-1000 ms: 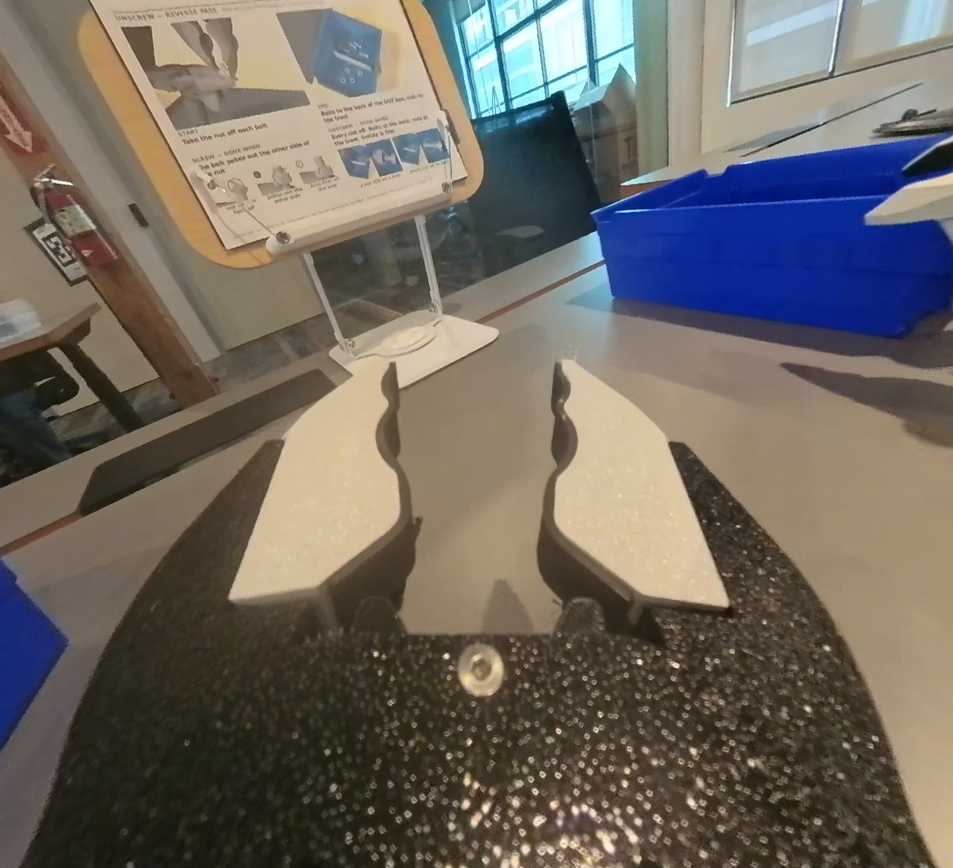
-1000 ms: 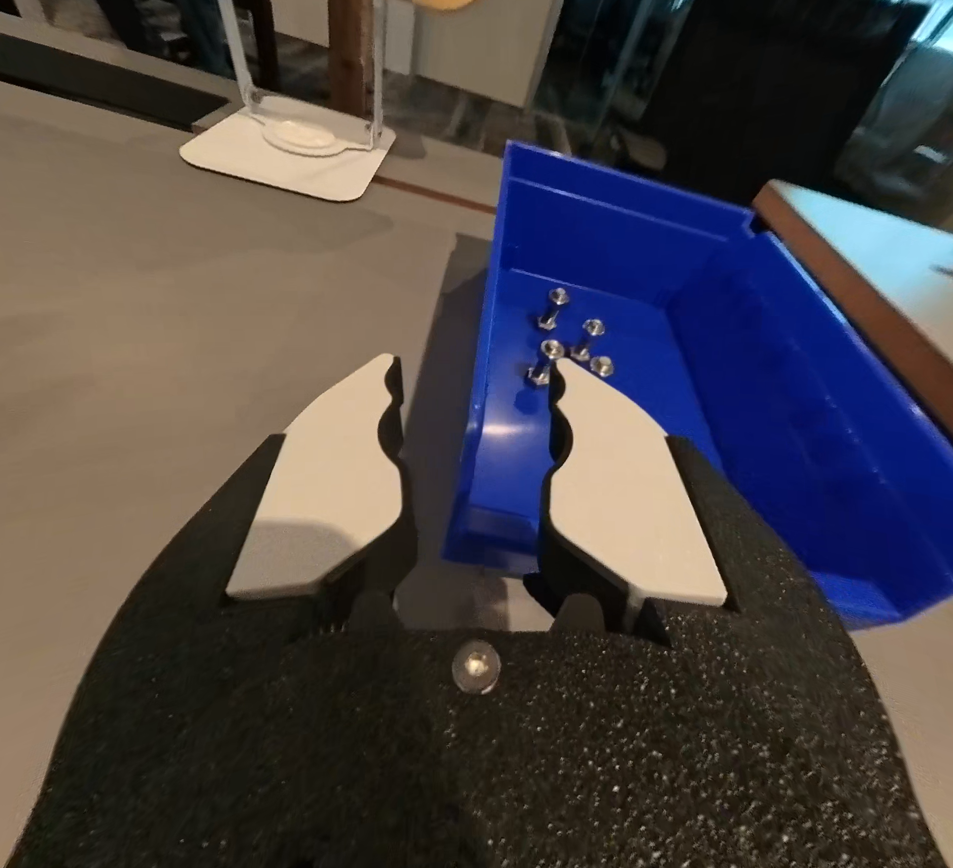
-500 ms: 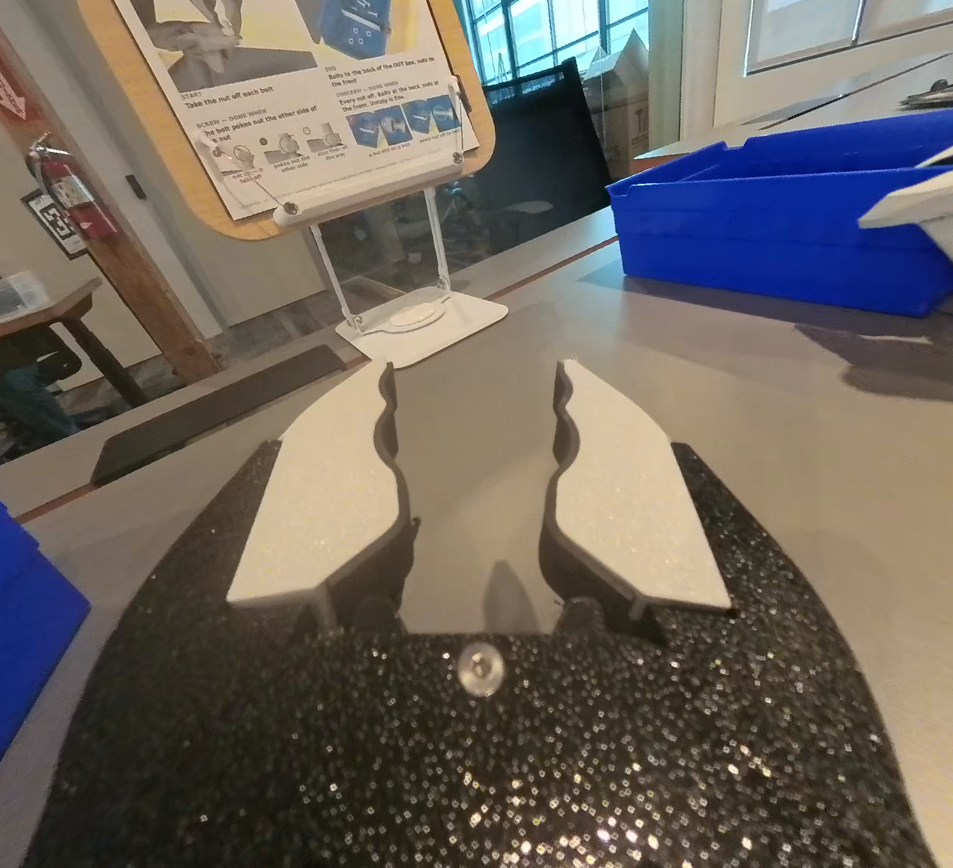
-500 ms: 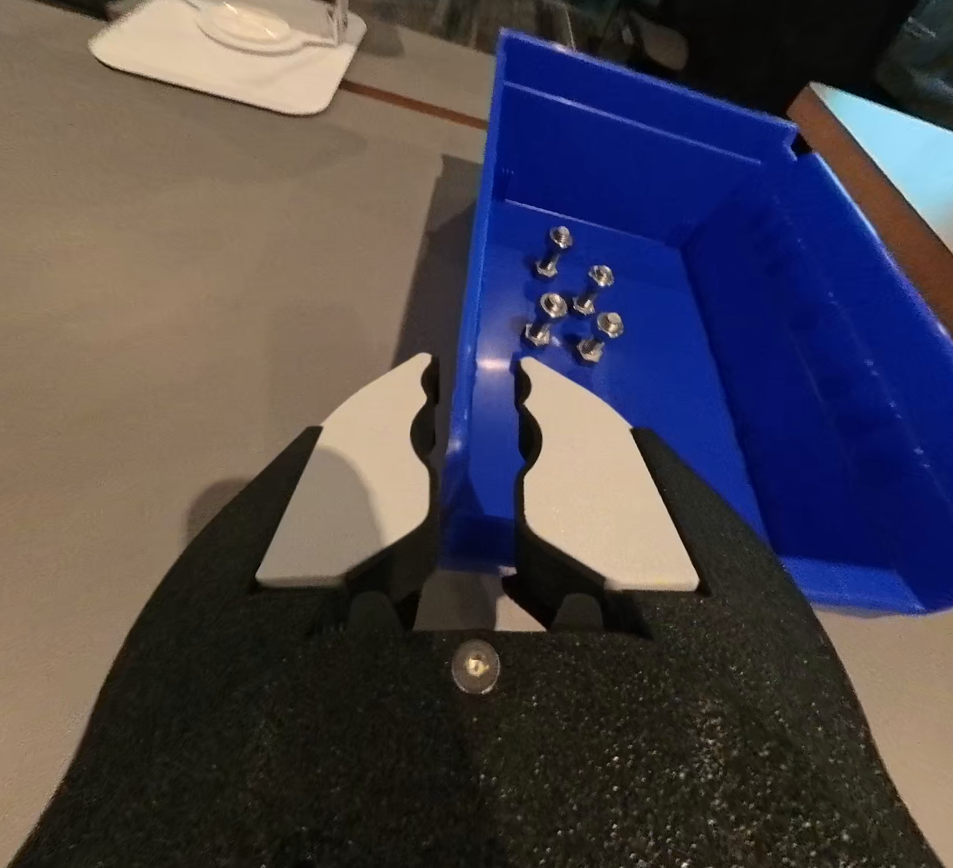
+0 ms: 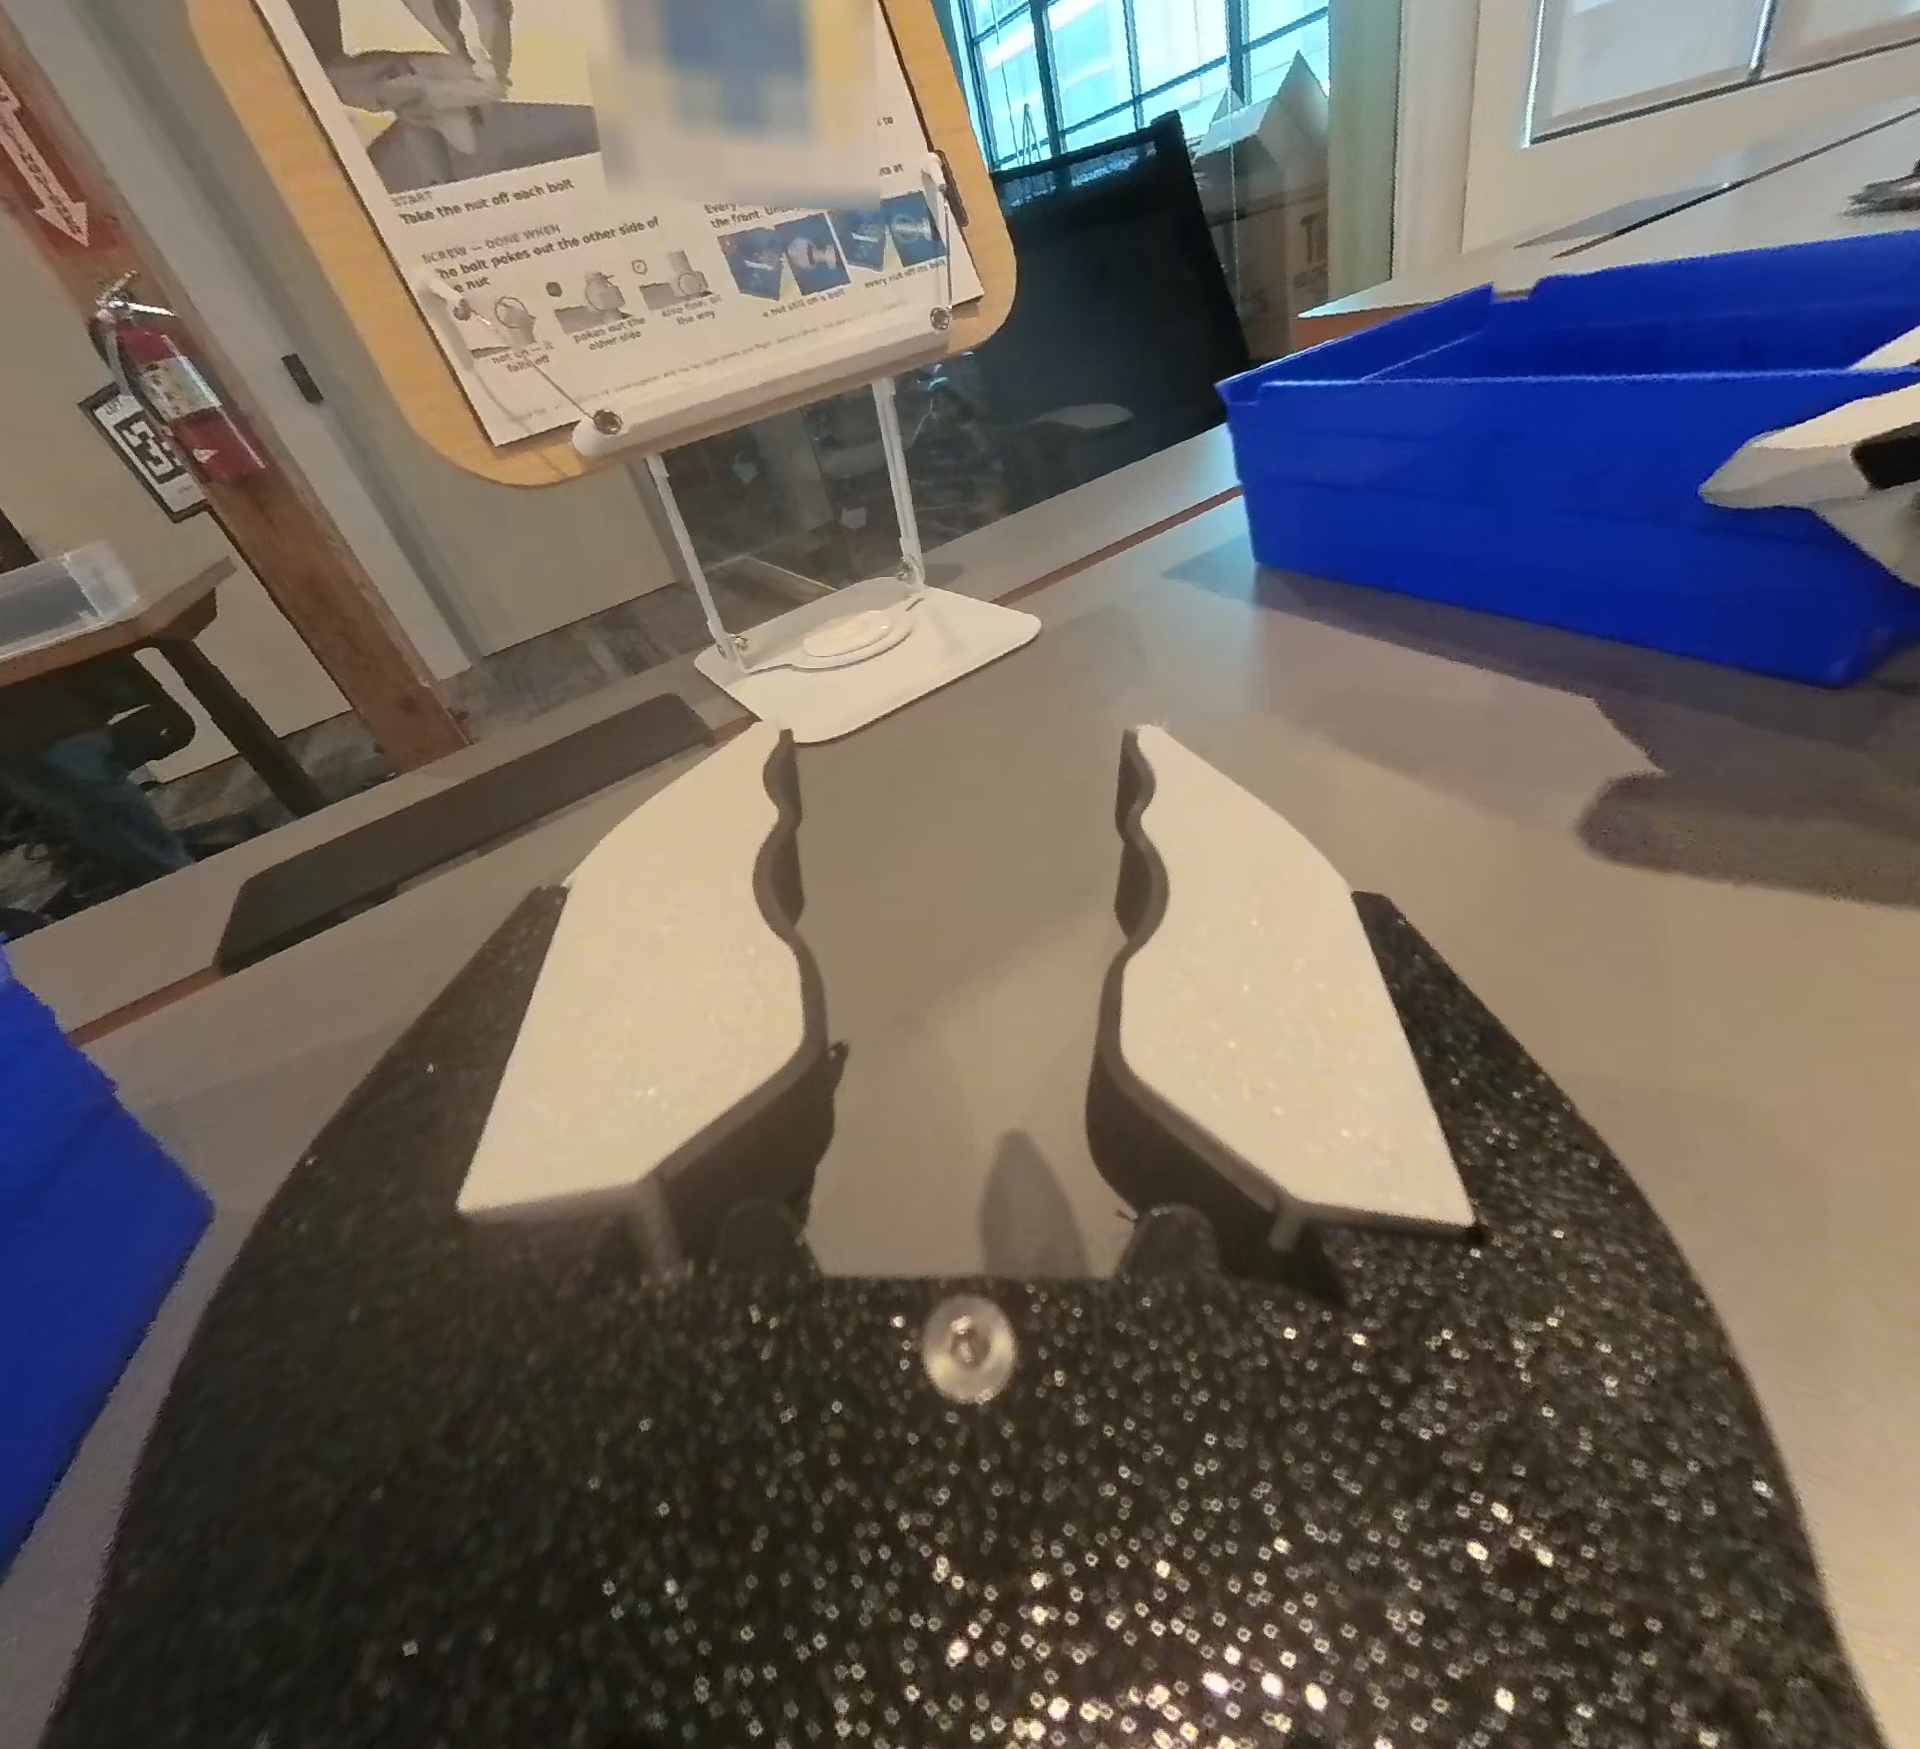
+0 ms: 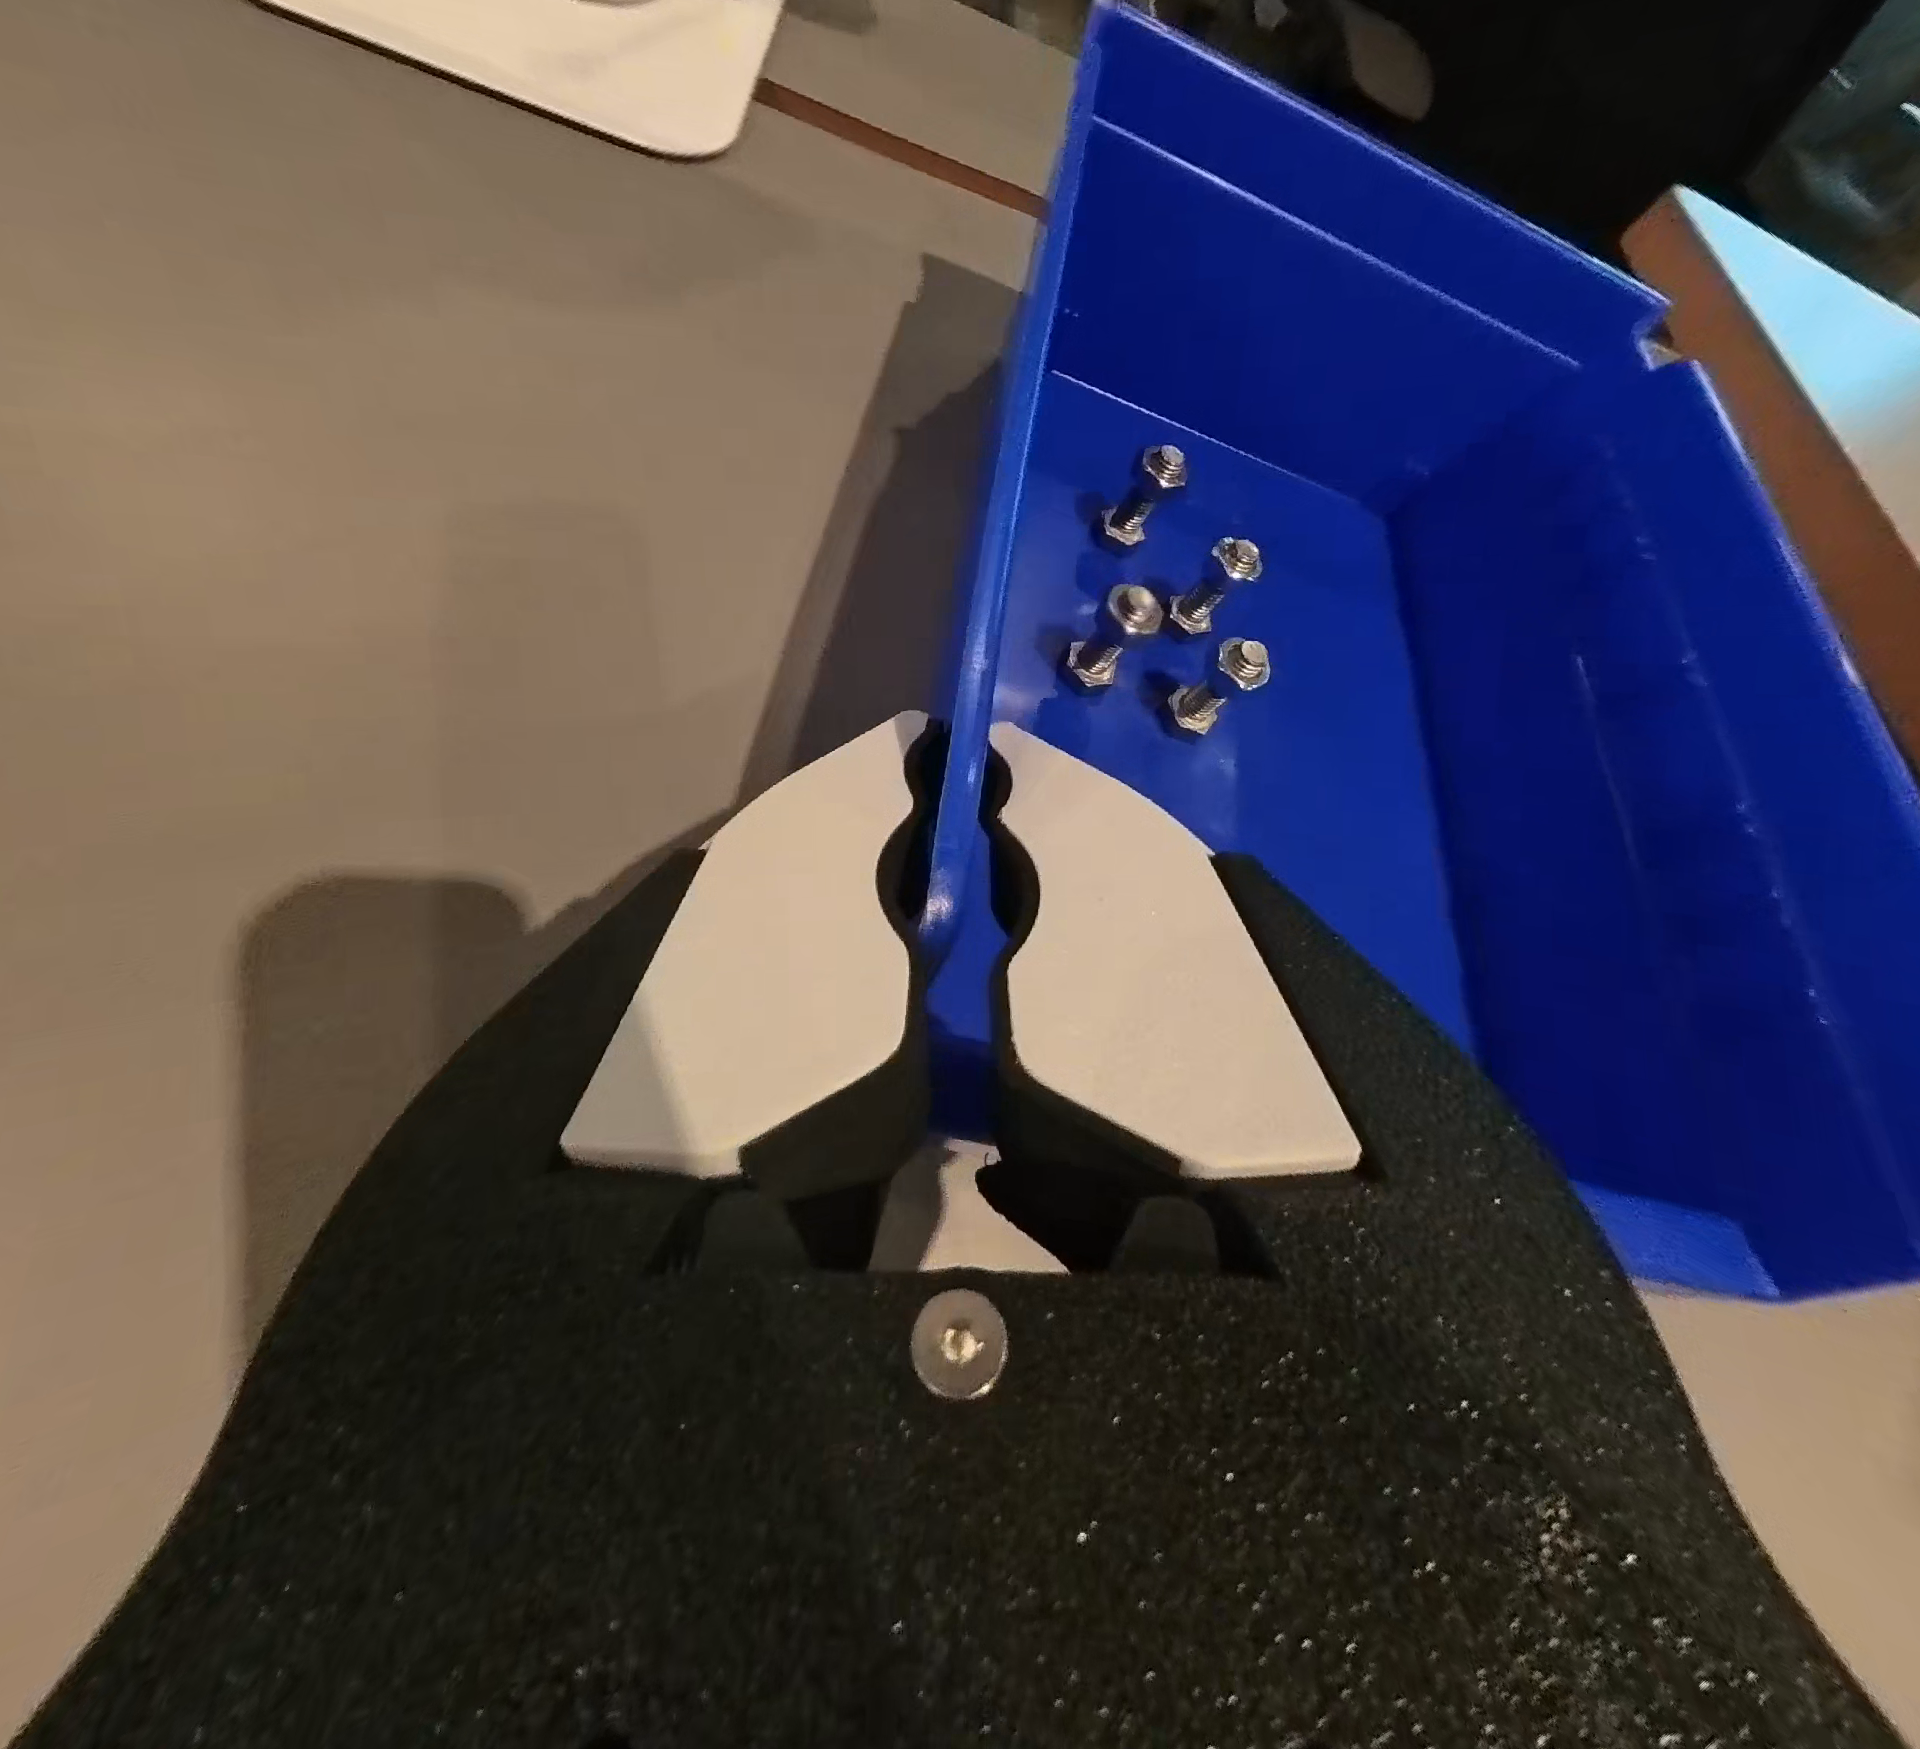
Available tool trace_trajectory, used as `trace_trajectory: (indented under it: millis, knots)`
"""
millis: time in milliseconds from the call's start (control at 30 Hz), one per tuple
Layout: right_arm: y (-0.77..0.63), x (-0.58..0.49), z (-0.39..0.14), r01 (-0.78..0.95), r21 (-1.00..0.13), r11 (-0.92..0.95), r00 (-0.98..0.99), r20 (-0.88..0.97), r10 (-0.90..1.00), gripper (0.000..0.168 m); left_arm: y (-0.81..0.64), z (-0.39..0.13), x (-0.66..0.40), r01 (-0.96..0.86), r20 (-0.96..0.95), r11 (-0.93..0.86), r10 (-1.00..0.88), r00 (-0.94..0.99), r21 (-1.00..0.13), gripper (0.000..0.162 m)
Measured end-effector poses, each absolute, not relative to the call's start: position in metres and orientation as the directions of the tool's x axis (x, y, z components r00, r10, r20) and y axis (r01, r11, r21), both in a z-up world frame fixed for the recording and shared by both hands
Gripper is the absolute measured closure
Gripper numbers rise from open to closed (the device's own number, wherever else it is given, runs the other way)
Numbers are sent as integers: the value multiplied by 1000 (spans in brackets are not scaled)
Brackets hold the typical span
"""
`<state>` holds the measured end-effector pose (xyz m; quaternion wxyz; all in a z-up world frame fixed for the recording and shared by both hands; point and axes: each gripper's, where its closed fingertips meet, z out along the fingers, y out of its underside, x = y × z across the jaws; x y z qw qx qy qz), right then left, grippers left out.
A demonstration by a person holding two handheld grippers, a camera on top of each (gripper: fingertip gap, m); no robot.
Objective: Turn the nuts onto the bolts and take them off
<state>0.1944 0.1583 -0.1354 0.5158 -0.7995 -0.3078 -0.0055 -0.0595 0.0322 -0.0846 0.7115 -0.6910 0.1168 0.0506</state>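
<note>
While my right gripper point(image 6: 961, 795) pinches the near left wall of the blue bin point(image 6: 1662, 764), one finger inside and one outside, my left gripper point(image 5: 956, 826) hovers spread and empty over the grey table point(image 5: 1351, 816), near the white foot of the instruction stand point(image 5: 883, 650). Four bolts point(image 6: 1169, 598) lie on the bin floor just beyond the fingertips, each apparently with a nut threaded on, so I judge the unscrewing is all still ahead.

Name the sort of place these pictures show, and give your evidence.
Probably an office or lab workstation for a manual task: a grey table with an instruction board on a stand, blue parts bins holding bolts, and large windows behind.
</note>
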Motion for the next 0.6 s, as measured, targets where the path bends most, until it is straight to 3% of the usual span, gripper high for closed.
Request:
trace_trajectory:
  millis: [600]
  knots:
    - [65,85,-135,549,-828,-113,654,341,675,163,29,-78,-73,-236,-238,52,-41,970,-970,104]
